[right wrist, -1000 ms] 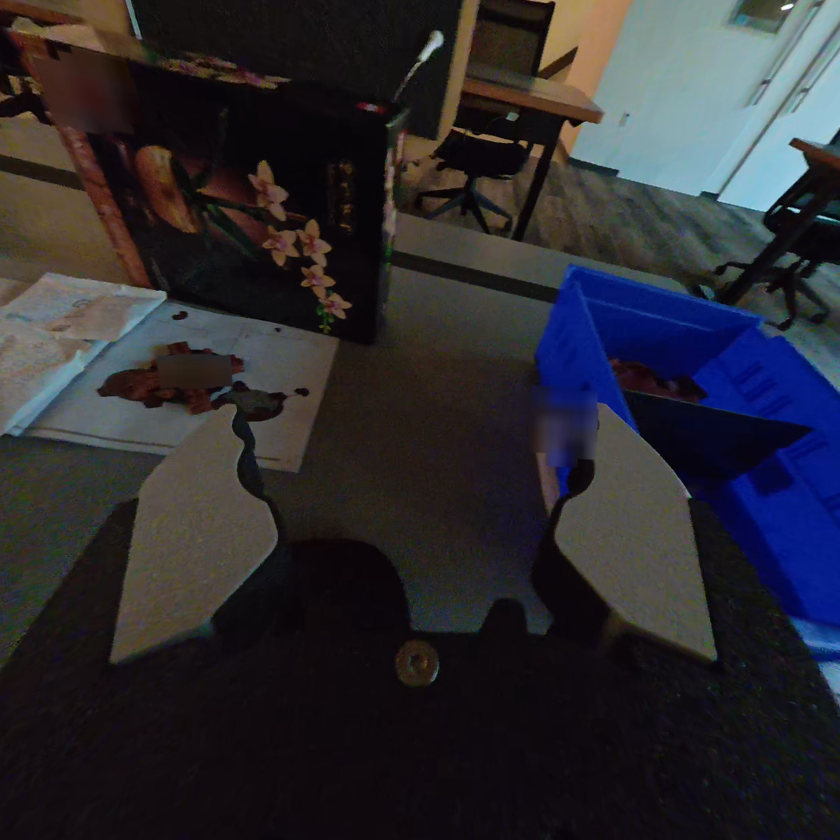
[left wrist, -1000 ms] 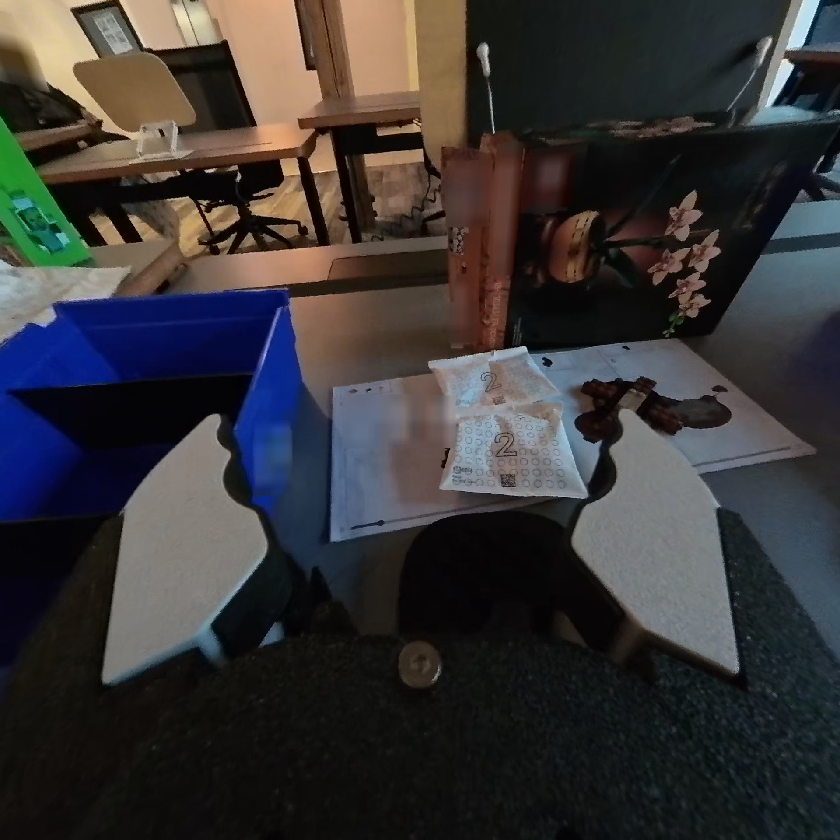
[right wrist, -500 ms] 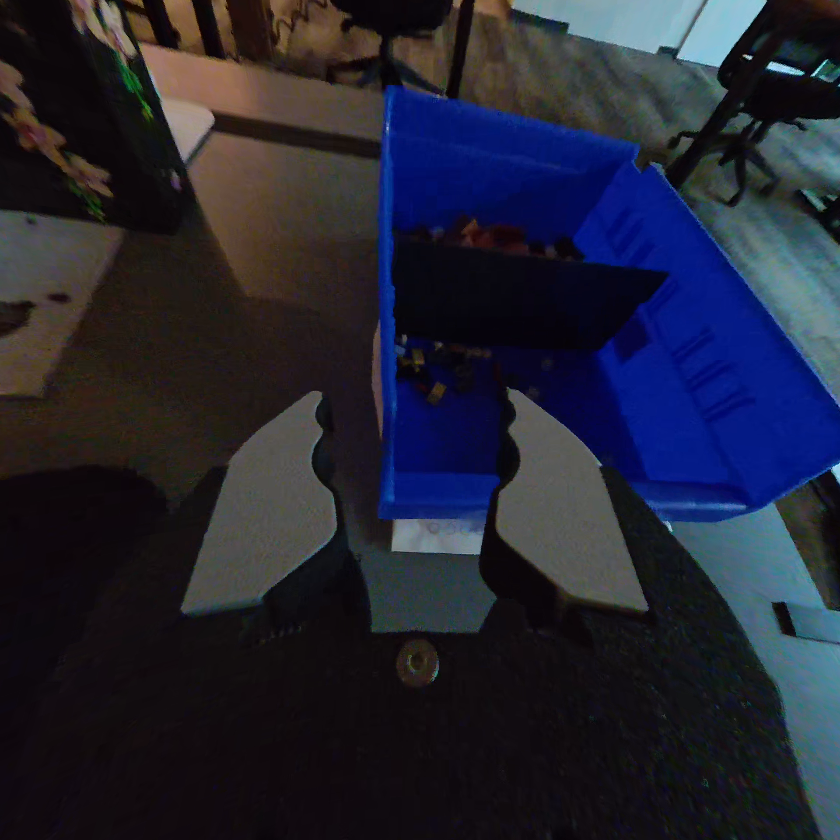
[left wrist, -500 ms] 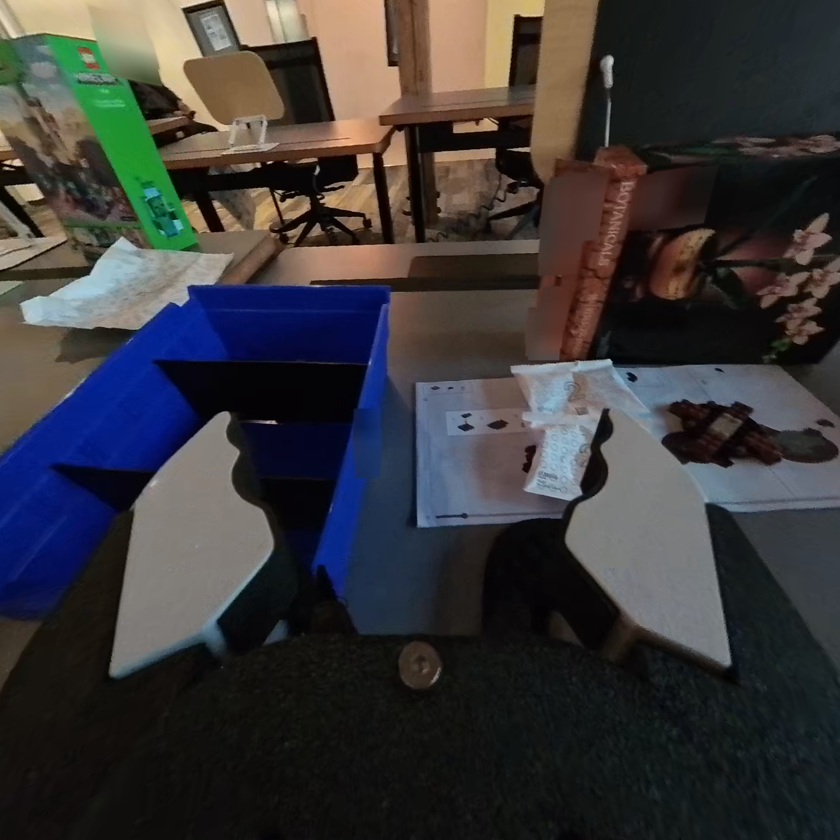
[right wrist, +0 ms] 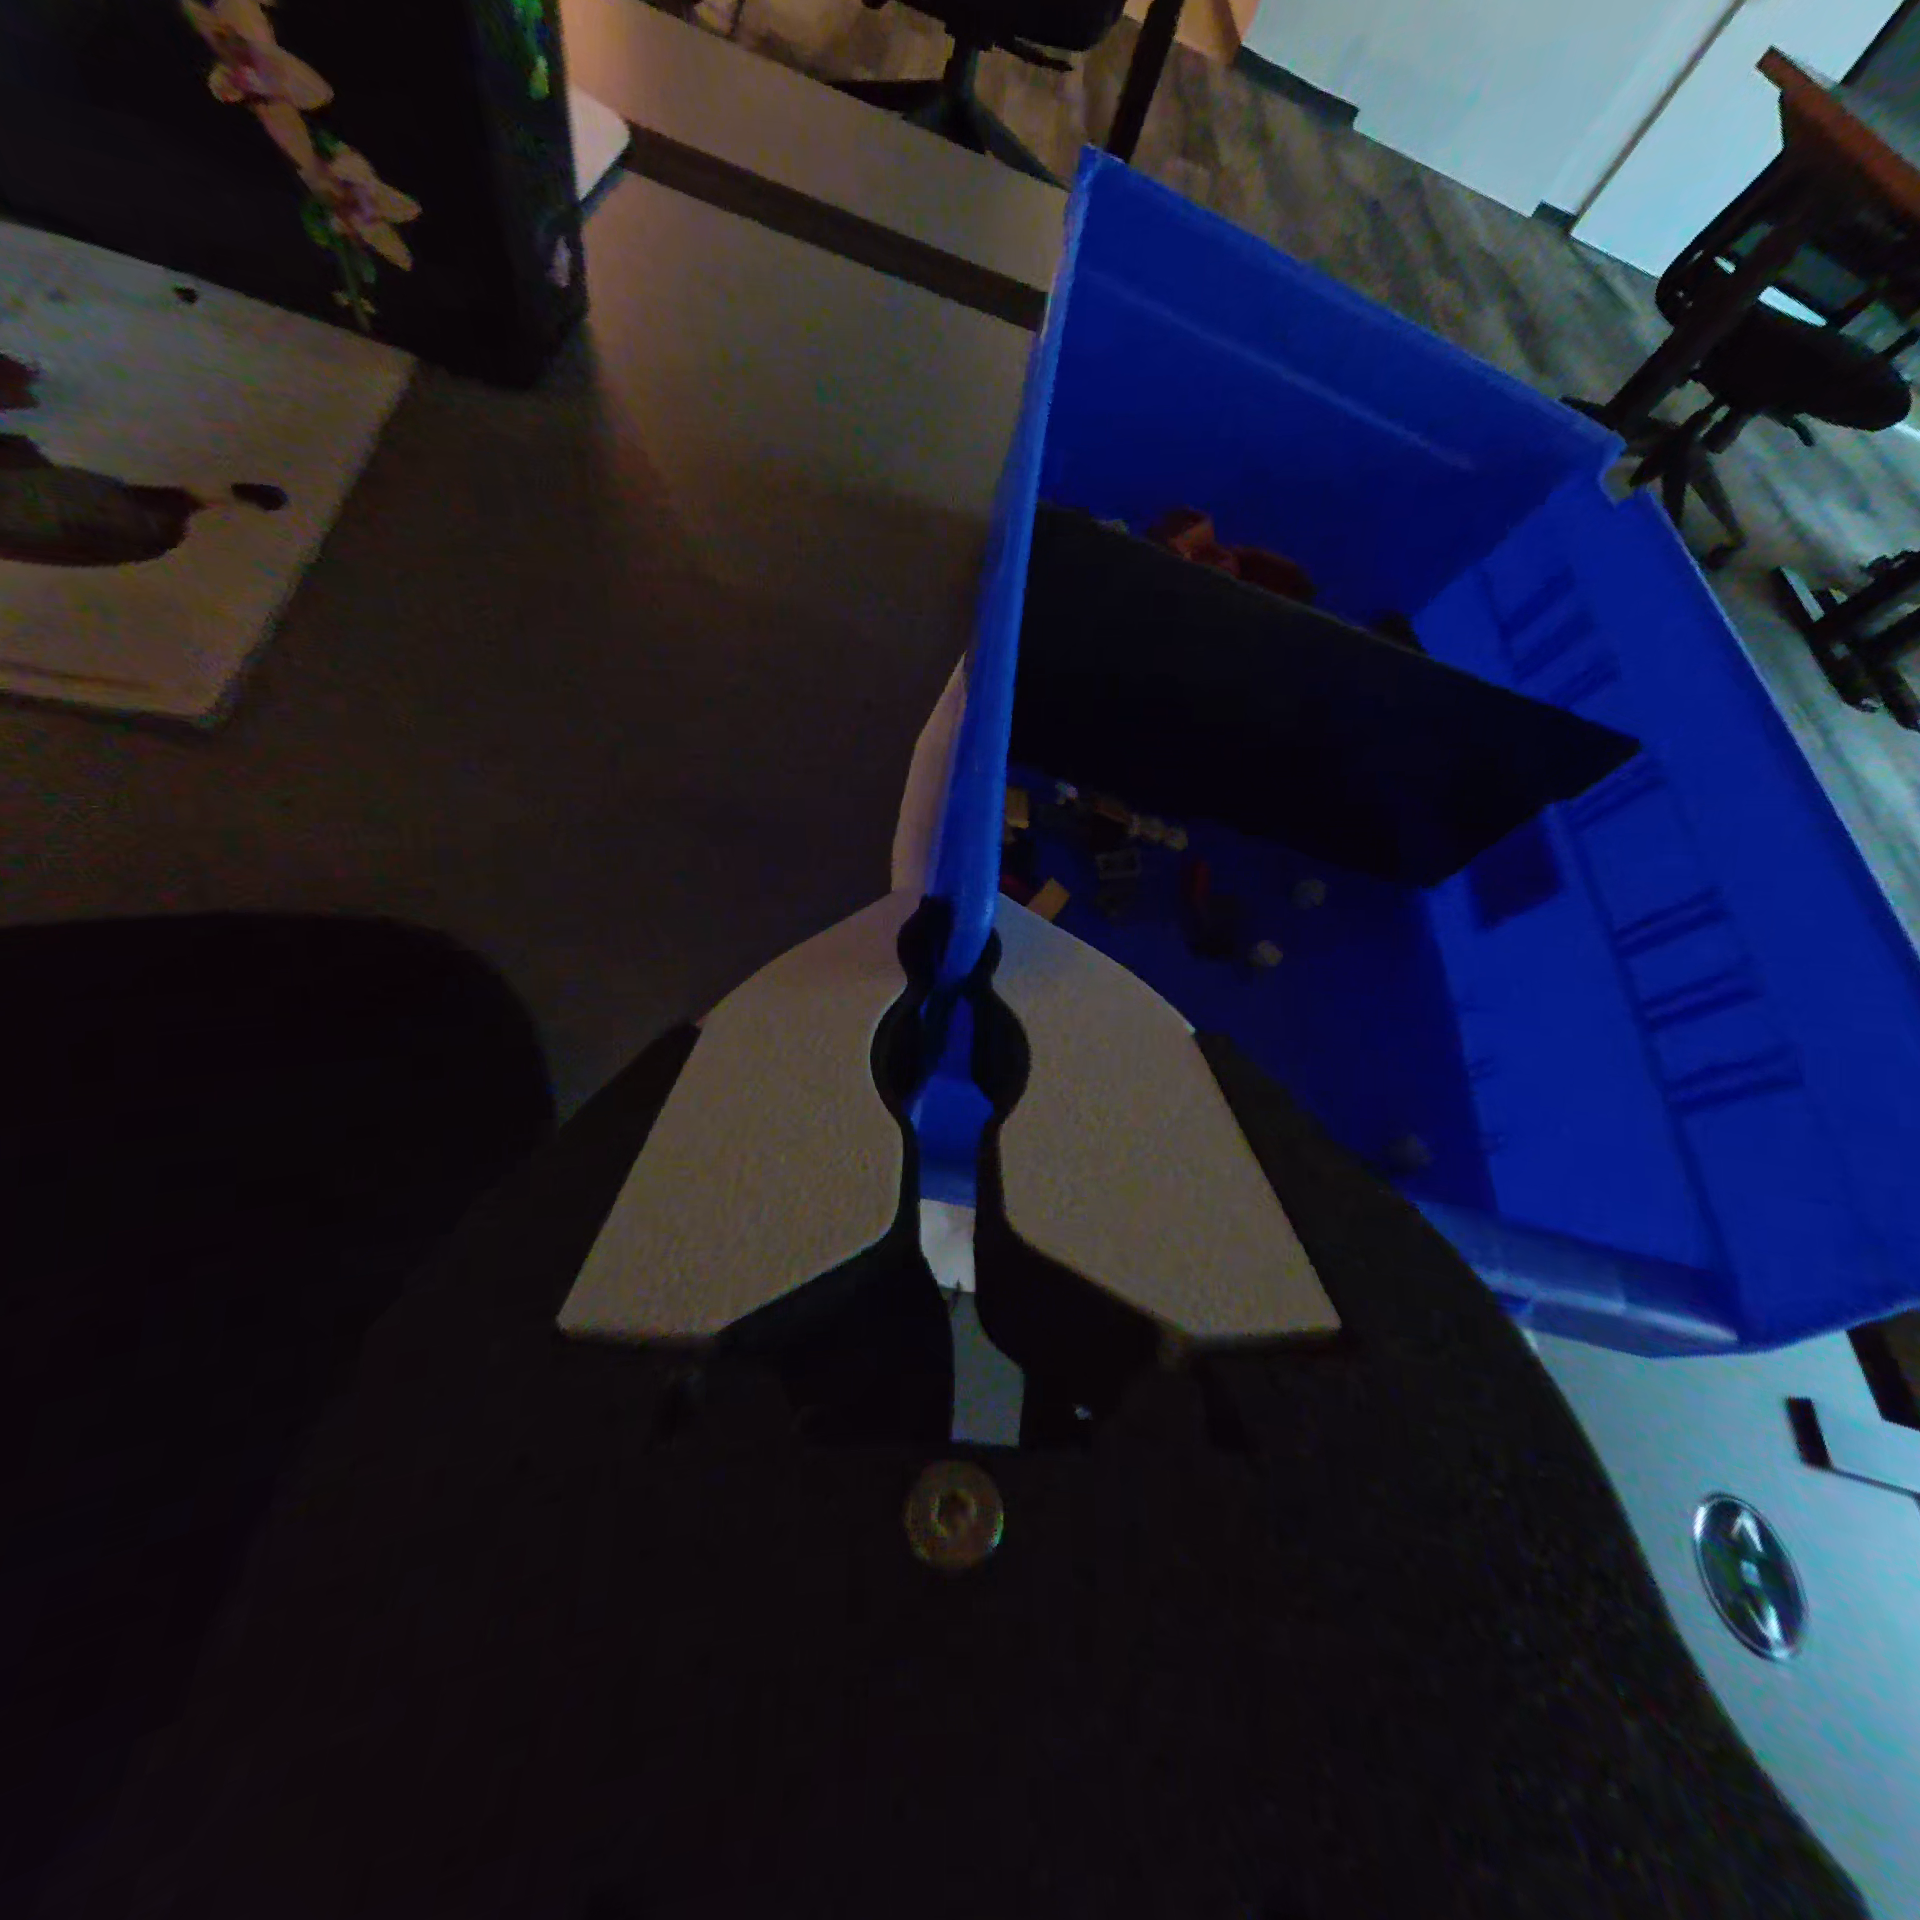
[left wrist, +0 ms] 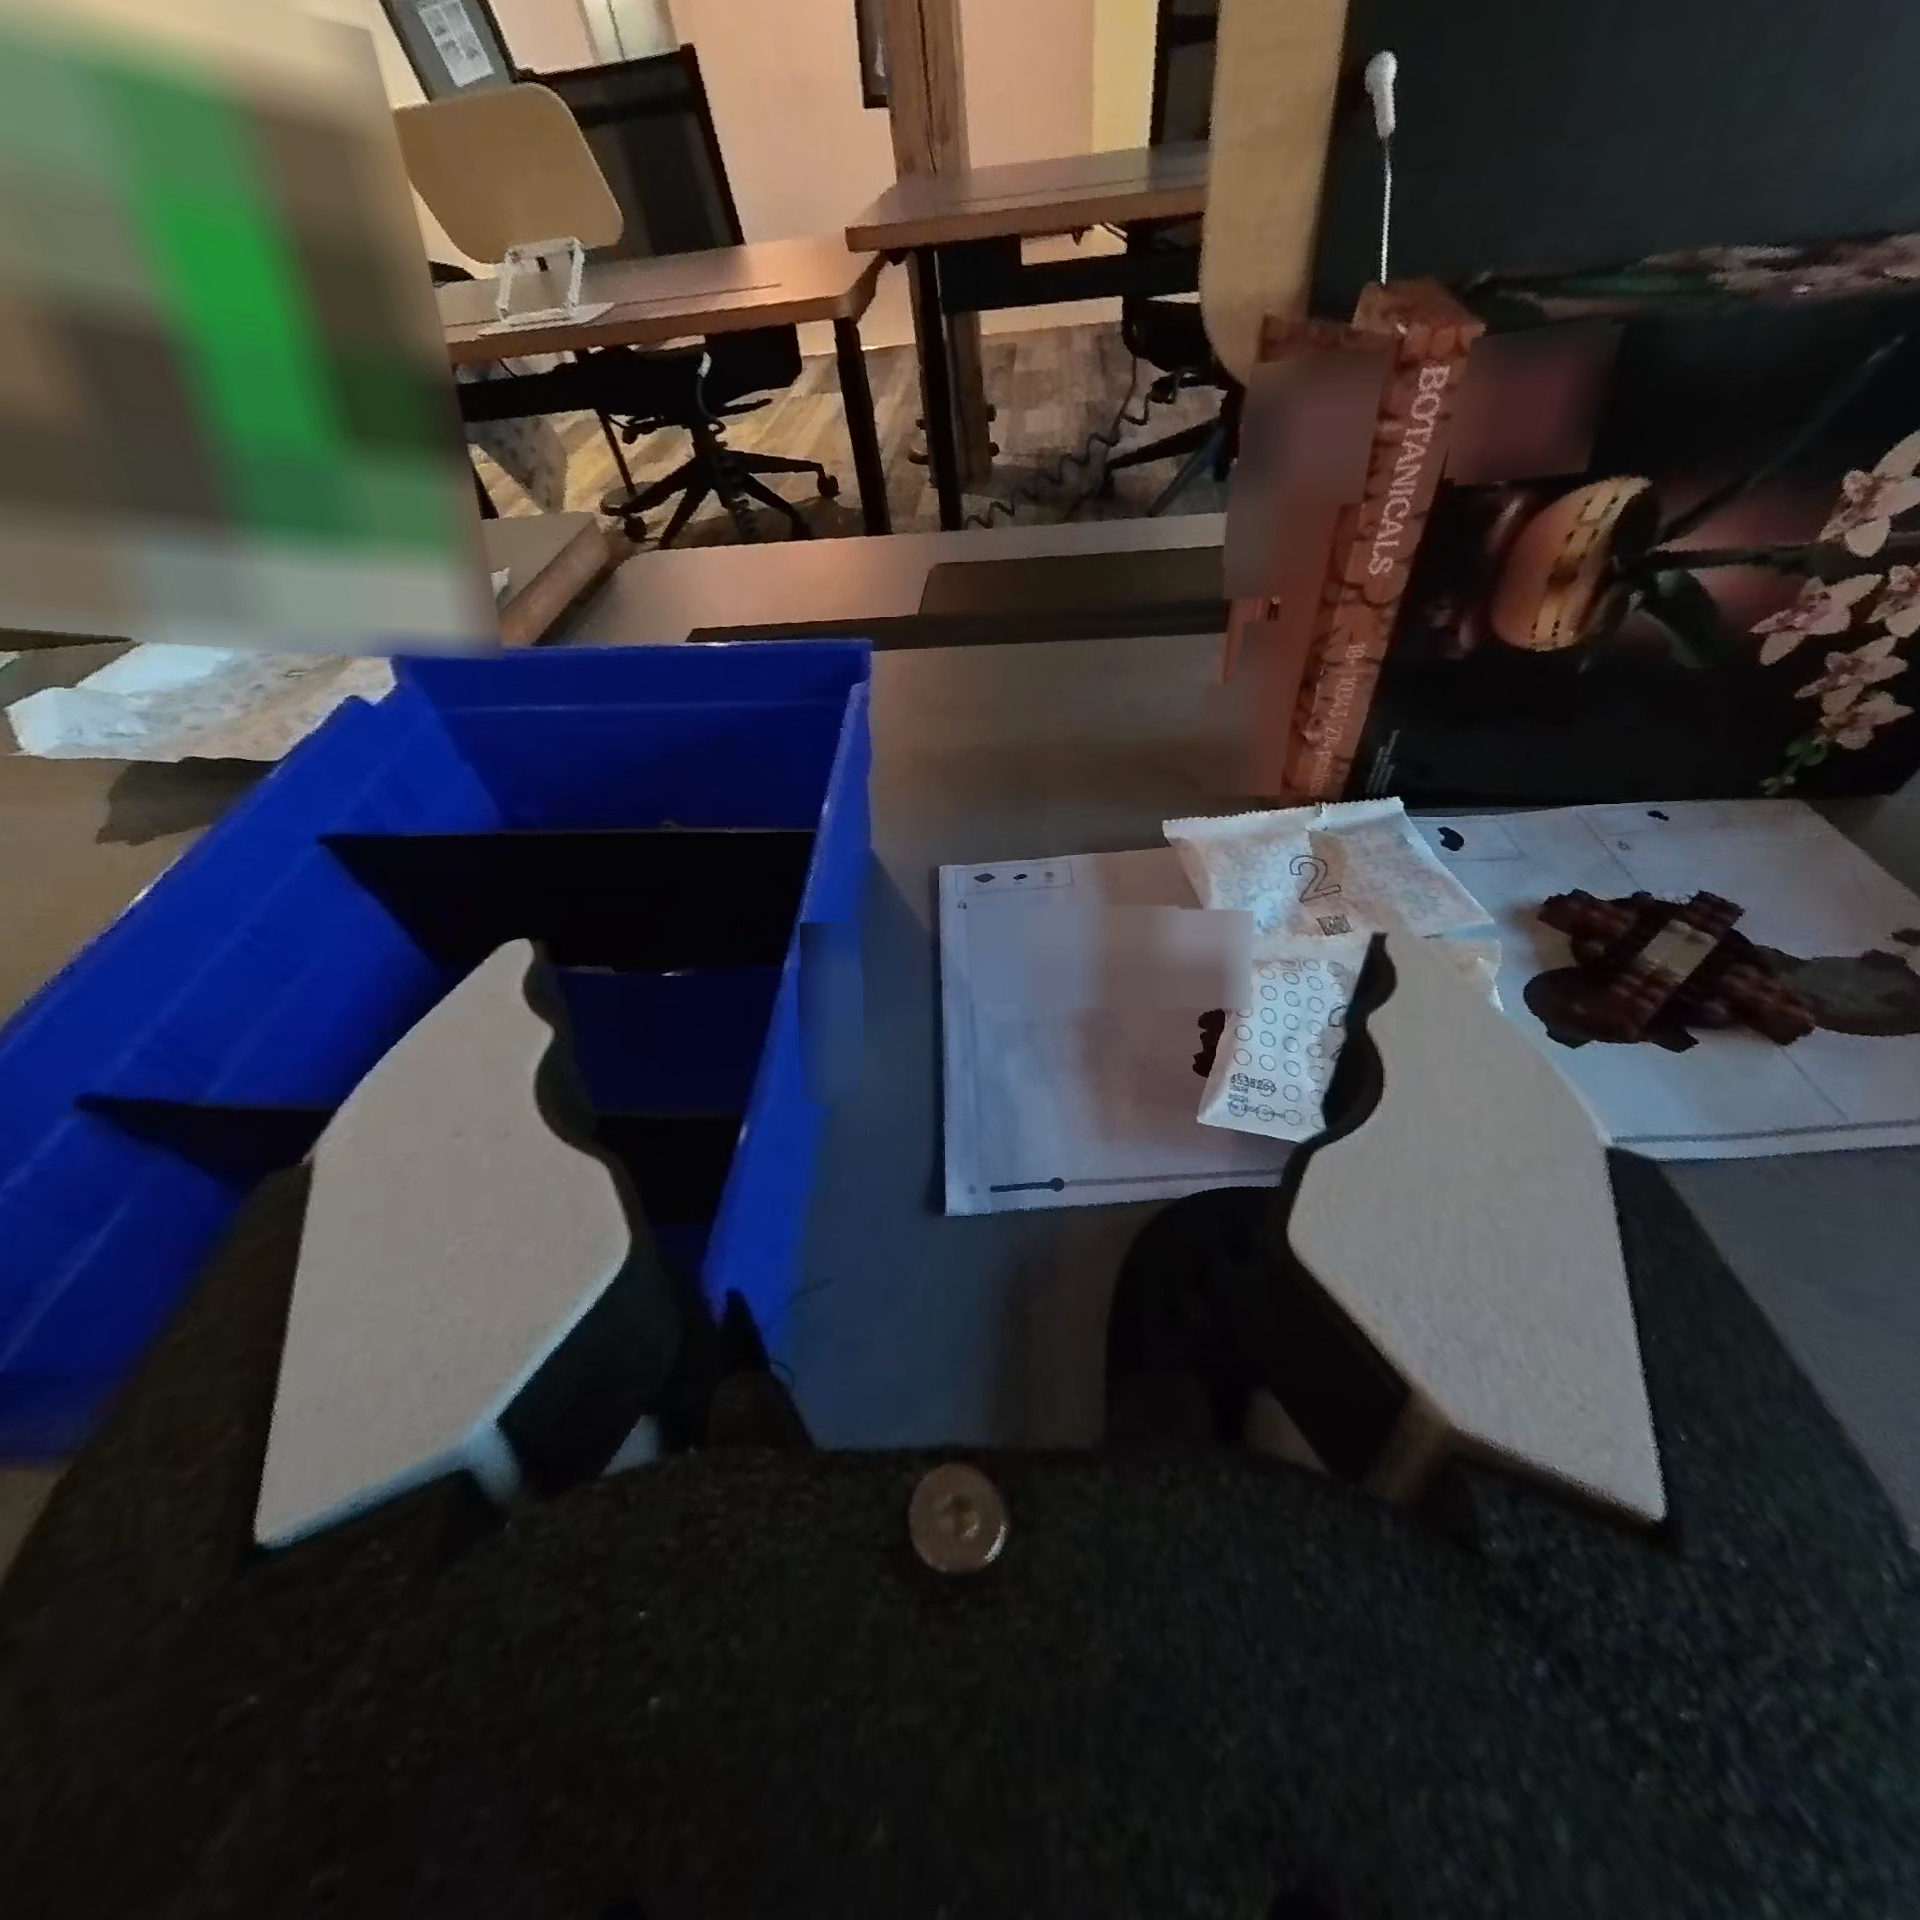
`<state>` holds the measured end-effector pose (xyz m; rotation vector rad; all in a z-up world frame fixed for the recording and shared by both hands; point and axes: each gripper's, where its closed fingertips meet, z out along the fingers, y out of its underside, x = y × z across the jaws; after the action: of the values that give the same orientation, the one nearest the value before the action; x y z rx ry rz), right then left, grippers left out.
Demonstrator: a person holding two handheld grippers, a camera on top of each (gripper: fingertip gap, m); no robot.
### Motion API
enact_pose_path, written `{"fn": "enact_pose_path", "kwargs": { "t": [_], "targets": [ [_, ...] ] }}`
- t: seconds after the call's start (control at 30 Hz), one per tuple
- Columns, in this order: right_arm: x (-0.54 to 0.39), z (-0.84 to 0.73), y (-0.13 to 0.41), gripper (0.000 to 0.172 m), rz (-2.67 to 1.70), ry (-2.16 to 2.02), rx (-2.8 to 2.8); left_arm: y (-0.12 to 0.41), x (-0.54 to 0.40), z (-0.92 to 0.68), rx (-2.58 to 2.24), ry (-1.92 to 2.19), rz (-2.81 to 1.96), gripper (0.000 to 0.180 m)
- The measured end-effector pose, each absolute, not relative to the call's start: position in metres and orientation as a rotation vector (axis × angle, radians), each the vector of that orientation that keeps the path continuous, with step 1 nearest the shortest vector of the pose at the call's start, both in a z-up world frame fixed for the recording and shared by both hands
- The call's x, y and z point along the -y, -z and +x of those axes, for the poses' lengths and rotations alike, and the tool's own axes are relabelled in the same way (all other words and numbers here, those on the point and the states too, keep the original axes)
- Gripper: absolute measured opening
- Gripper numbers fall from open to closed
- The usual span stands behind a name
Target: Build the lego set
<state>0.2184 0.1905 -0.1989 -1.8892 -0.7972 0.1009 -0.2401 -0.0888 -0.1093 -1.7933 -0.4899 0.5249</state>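
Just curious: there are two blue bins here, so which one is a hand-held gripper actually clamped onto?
The blue bin holding small loose pieces; the right hand-held gripper pinches its side wall. The other bin is ungripped.

Grey bench point(left wrist: 1039, 748), blue divided bin point(left wrist: 644, 727) on its left part, open white instruction sheet point(left wrist: 1049, 1091) beside it, dark flower-printed box point(left wrist: 1621, 582) standing upright behind the sheet, crumpled white paper point(left wrist: 156, 696) beyond the bin, second blue bin point(right wrist: 1558, 727) on the right
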Motion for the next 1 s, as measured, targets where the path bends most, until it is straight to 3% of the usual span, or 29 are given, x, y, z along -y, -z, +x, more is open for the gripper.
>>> {"fn": "enact_pose_path", "kwargs": {
  "t": [0.4, 0.5, 0.73, 0.83, 1.0],
  "targets": [
    [-0.151, 0.204, 0.198, 0.006, -1.882, -0.253, 0.915, 0.11, 0.072, -0.235, 0.442, -0.512, -1.815, 0.137],
    [-0.14, 0.199, 0.182, 0.041, -1.872, -0.368, 0.925, 0.11, 0.069, -0.233, 0.437, -0.52, -1.824, 0.137],
    [-0.165, 0.282, 0.155, 0.094, -1.948, -0.202, 0.755, 0.108, 0.062, -0.228, 0.424, -0.534, -1.842, 0.135],
    [-0.173, 0.307, 0.161, 0.097, -2.005, -0.207, 0.701, 0.106, 0.06, -0.227, 0.425, -0.547, -1.838, 0.135],
    [-0.178, 0.315, 0.175, 0.085, -2.047, -0.183, 0.709, 0.11, 0.058, -0.224, 0.434, -0.573, -1.861, 0.134]
  ]
}}
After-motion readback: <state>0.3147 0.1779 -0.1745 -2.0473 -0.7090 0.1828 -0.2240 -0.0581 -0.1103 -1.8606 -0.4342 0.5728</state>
